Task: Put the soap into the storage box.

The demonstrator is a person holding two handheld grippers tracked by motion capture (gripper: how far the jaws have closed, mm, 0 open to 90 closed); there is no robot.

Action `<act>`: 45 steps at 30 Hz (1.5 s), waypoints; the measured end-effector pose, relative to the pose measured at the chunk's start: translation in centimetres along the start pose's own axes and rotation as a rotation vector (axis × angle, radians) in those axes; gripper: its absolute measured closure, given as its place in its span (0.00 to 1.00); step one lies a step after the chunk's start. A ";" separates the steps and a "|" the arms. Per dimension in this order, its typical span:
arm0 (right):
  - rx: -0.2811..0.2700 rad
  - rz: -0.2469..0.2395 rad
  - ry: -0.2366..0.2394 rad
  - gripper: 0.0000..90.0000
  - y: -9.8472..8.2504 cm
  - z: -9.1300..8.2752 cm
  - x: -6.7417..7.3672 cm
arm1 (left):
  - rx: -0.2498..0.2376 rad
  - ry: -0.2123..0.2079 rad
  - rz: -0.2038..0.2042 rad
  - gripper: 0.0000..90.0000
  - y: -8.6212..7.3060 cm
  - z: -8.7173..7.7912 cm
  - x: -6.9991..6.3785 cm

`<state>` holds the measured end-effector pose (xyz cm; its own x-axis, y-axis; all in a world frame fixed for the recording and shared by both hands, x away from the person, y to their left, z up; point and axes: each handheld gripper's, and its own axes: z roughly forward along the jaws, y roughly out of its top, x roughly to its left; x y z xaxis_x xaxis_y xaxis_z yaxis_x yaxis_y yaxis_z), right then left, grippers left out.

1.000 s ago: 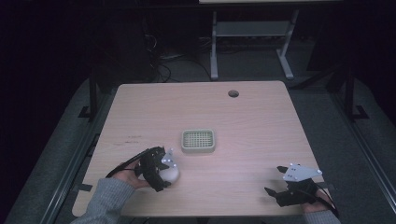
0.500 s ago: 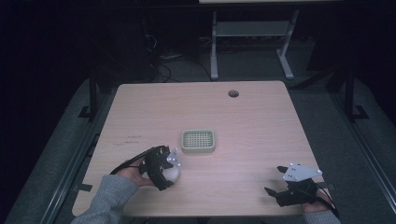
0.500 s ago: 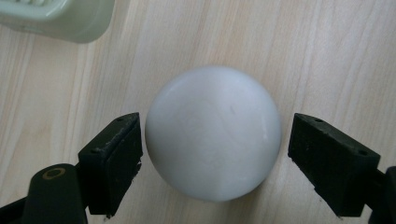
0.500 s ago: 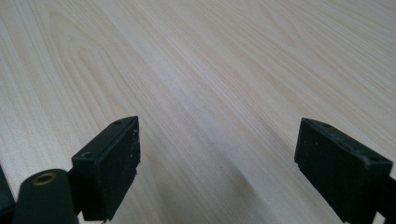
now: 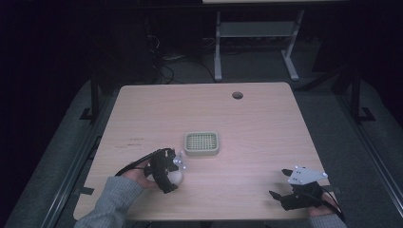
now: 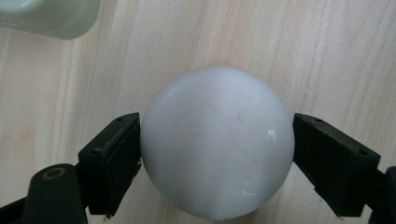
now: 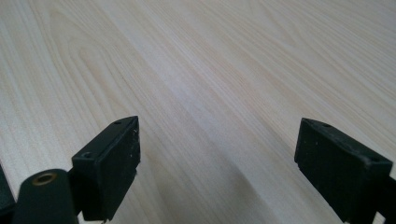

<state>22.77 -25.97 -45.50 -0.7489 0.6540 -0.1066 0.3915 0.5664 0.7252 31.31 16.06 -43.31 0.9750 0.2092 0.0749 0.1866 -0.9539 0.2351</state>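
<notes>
A smooth white ball (image 5: pixel 177 177) sits between the jaws of my left gripper (image 5: pixel 174 175), near the table's front left. In the left gripper view the ball (image 6: pixel 217 144) spans the whole gap, and both black pads (image 6: pixel 114 163) press its sides, so the gripper (image 6: pixel 217 156) is shut on it. I cannot tell whether the ball rests on the wood or hangs just above it. My right gripper (image 5: pixel 278 183) lies at the front right corner, open, with bare wood between its jaws (image 7: pixel 217 154).
A small pale green square dish (image 5: pixel 201 143) with a grid insert stands mid-table, just beyond the ball; its corner (image 6: pixel 46 16) shows in the left gripper view. The wooden table (image 5: pixel 266 128) has a cable hole (image 5: pixel 237 95) at the back. A metal frame (image 5: pixel 252 33) stands behind.
My left gripper with the ball has shifted slightly to the right toward the dish. The right gripper has not moved.
</notes>
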 end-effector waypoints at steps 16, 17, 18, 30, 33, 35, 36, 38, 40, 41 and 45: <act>-0.007 -0.001 0.001 0.15 -0.1 -0.1 -0.1 | 0.008 -0.030 -0.009 0.26 0.0 0.5 0.5; -0.008 -0.001 0.001 0.15 -0.1 -0.1 -0.1 | 0.008 -0.032 -0.010 0.26 0.0 0.5 0.5; -0.008 -0.001 -0.001 0.15 -0.1 -0.1 -0.1 | 0.008 -0.030 -0.007 0.26 0.0 0.5 0.5; -0.011 0.000 0.002 0.15 -0.1 -0.1 -0.1 | 0.011 -0.033 -0.004 0.26 0.0 0.5 0.4; -0.011 -0.001 0.003 0.15 -0.1 0.0 -0.1 | 0.015 -0.035 -0.008 0.26 0.0 0.5 0.3; -0.013 0.000 0.003 0.15 -0.1 0.0 -0.1 | 0.015 -0.044 -0.007 0.26 -0.1 0.4 0.3; -0.014 -0.001 0.003 0.15 -0.1 0.0 -0.2 | 0.015 -0.042 -0.007 0.26 -0.2 0.3 0.2; -0.014 0.001 0.004 0.15 -0.1 0.1 -0.2 | 0.016 -0.042 -0.010 0.26 -0.3 0.3 0.2; -0.011 -0.001 0.005 0.15 0.0 0.1 -0.2 | 0.020 -0.039 -0.010 0.26 -0.4 0.2 0.2; -0.013 0.000 0.008 0.15 0.0 0.1 -0.1 | 0.020 -0.040 -0.010 0.26 -0.4 0.2 0.2; -0.011 -0.006 0.008 0.15 0.1 0.2 -0.1 | 0.009 -0.043 -0.010 0.26 -0.5 0.1 0.2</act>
<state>22.95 -25.88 -45.58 -0.7554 0.6467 -0.1057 0.3810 0.5646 0.7322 31.41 16.54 -43.50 0.9774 0.2094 0.0306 0.1973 -0.9539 0.2264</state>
